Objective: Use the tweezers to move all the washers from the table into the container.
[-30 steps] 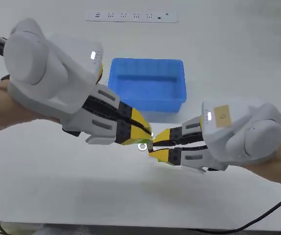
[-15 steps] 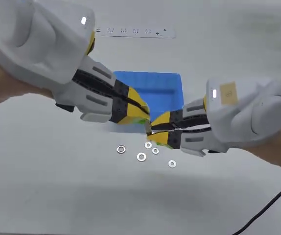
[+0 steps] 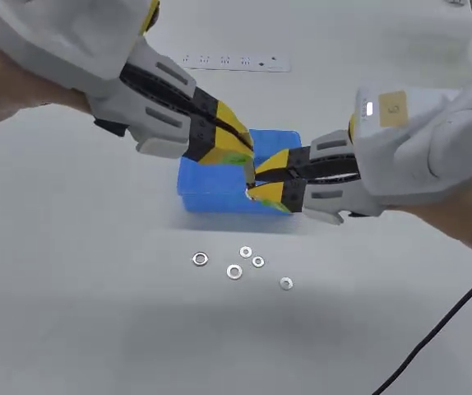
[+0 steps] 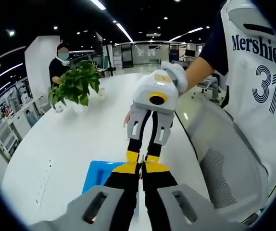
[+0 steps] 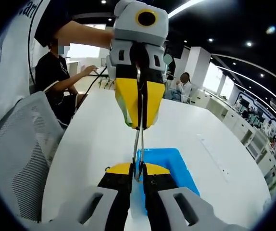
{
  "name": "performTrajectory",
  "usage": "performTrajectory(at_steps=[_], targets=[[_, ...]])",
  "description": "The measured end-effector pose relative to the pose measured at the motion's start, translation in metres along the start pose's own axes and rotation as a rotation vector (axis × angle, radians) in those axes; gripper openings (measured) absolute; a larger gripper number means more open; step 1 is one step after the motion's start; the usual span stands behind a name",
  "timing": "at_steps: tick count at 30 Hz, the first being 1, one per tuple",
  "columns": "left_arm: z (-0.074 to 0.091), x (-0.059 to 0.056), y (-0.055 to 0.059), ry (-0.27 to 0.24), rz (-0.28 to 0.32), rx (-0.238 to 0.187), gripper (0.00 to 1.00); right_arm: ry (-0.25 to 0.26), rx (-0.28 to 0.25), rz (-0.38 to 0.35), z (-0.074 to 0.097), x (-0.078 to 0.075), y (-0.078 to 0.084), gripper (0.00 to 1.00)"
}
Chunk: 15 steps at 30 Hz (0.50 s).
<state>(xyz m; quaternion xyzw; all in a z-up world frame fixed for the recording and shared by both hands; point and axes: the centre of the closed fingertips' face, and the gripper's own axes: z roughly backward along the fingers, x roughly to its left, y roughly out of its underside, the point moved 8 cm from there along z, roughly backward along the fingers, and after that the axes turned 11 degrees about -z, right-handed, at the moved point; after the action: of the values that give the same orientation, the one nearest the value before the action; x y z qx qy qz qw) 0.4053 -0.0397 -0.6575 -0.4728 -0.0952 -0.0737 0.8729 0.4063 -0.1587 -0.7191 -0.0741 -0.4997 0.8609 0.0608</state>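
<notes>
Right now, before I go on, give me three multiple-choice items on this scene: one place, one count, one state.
1. Where do the washers lie relative to the blue container?
A inside it
B on the table, on the side nearer the person
C stacked on its rim

2. How many washers are on the table?
A two
B eight
C five

3. The left gripper is:
A shut on the tweezers
B wide open
C shut on a washer

Answers:
1 B: the head view shows them loose on the table in front of the container.
2 C: five separate rings can be counted there.
3 A: the right gripper view shows its jaws closed on the tweezers.
</notes>
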Motion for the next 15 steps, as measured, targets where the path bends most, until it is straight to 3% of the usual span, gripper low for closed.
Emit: performTrajectory(at_steps=[5,15], targets=[[0.0,0.011,0.003,-0.012,0.023,-0.015,0.06,0.016,-0.005,0.0,-0.003,-0.011,-0.002,0.09],[-0.004,0.034,0.019,-0.048,0.001,-0.01,0.06,0.05,0.006,0.01,-0.016,-0.038,0.002,0.1]])
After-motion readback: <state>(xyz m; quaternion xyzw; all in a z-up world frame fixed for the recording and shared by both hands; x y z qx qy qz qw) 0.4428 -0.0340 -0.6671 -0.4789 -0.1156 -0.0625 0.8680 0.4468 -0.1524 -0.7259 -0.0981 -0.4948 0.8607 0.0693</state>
